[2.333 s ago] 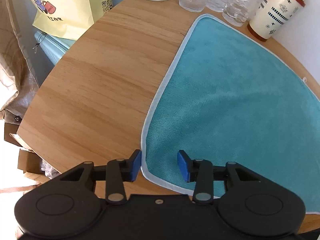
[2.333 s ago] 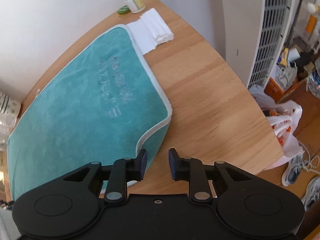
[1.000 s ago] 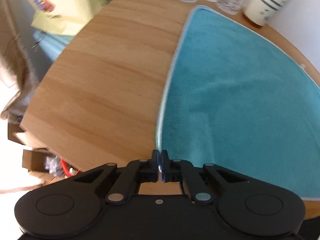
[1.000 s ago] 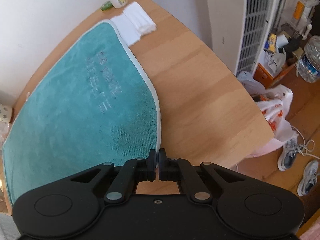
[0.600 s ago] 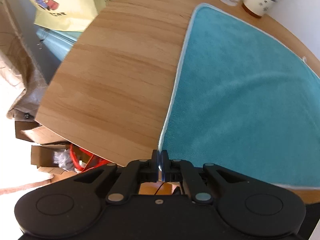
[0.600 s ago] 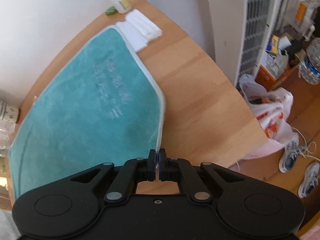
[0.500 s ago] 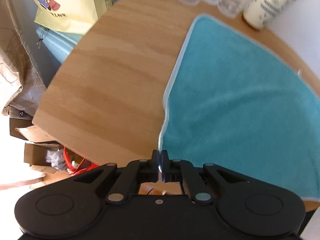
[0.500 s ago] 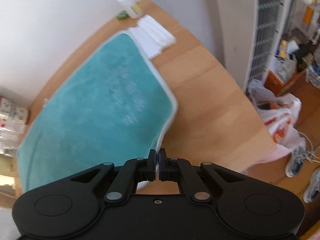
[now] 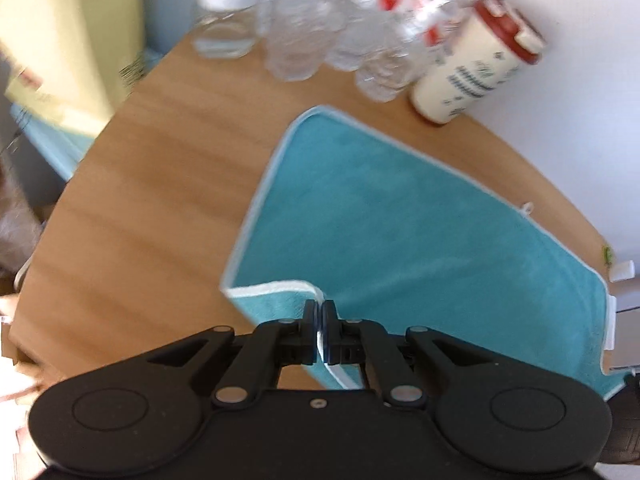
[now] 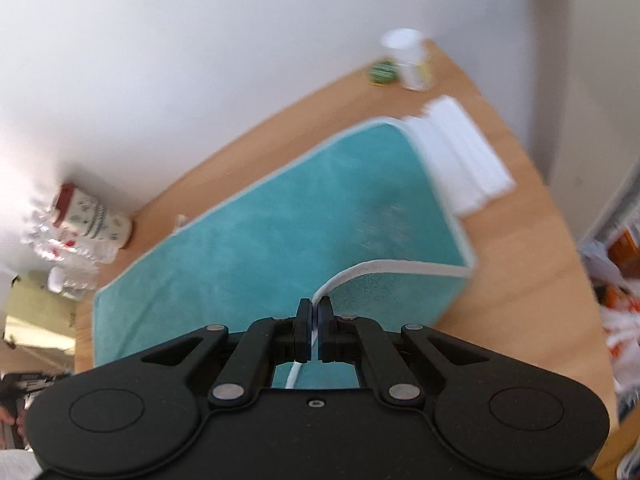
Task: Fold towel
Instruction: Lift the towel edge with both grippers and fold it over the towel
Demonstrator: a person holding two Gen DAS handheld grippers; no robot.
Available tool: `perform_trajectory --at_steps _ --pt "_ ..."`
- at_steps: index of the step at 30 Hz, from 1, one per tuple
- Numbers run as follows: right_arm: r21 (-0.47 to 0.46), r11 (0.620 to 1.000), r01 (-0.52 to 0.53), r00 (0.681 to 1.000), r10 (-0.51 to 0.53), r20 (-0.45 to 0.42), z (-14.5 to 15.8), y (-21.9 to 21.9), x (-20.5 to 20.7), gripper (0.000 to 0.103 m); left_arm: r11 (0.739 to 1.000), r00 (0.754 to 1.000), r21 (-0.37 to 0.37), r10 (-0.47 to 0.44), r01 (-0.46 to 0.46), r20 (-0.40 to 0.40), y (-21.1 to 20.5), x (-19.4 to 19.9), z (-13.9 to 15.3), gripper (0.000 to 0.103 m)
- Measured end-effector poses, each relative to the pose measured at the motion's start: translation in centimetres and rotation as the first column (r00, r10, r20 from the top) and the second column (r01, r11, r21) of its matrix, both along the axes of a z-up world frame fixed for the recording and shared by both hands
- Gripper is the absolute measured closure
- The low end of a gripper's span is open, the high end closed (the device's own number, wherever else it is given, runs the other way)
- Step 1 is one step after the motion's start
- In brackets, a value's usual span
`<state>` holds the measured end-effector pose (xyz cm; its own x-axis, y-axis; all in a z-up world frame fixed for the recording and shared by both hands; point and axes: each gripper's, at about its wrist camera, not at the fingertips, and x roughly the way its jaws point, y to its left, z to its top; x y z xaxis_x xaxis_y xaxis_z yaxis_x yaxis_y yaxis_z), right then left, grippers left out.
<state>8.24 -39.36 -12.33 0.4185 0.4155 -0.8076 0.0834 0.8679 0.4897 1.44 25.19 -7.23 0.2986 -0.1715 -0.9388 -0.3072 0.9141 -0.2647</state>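
A teal towel (image 9: 420, 216) with a pale hem lies on the wooden table (image 9: 160, 152), its near edge lifted and curling over toward the wall. My left gripper (image 9: 320, 308) is shut on the towel's near left corner, the white hem pinched between the blue pads. In the right wrist view the same towel (image 10: 280, 232) spreads toward the wall, and my right gripper (image 10: 314, 306) is shut on its near right corner, hem running between the fingers. Both views are blurred by motion.
Clear plastic bottles (image 9: 320, 20) and a cream cup with a red lid (image 9: 476, 60) stand at the table's back left. A yellow bag (image 9: 68, 40) is off the left edge. Folded white cloths (image 10: 460, 160), a white jar (image 10: 408, 60) and a green lid (image 10: 382, 70) sit at the back right.
Both grippers closed on the near corners, lifted them, and have now carried them forward over the towel toward the wall, so the near edge folds over.
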Motion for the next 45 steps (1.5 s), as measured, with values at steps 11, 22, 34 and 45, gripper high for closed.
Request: perform_trajectory --at_steps 11,22,34,45 --pt "0.050 0.985 -0.164 0.985 0.161 0.066 0.2 7.7 8.2 0.101 0.985 0.982 -0.045 -0.159 0.164 0.103 -7.8 7.9 1.1 0.101" --pt "0.051 0.954 -0.294 0.955 0.291 0.050 -0.8 14.1 13.1 0.101 0.952 0.946 -0.016 -0.301 0.304 0.119 -14.5 13.2 0.0 0.101" --pt "-0.006 0.919 -0.395 0.918 0.395 -0.028 -5.0 19.7 17.4 0.101 0.934 0.932 0.011 -0.356 0.356 0.063 -18.2 17.5 -3.9 0.101" --pt "-0.043 0.883 -0.468 0.883 0.464 -0.076 -7.8 23.7 18.1 0.096 0.907 0.907 0.019 -0.421 0.421 0.028 -20.9 18.7 -6.5 0.099"
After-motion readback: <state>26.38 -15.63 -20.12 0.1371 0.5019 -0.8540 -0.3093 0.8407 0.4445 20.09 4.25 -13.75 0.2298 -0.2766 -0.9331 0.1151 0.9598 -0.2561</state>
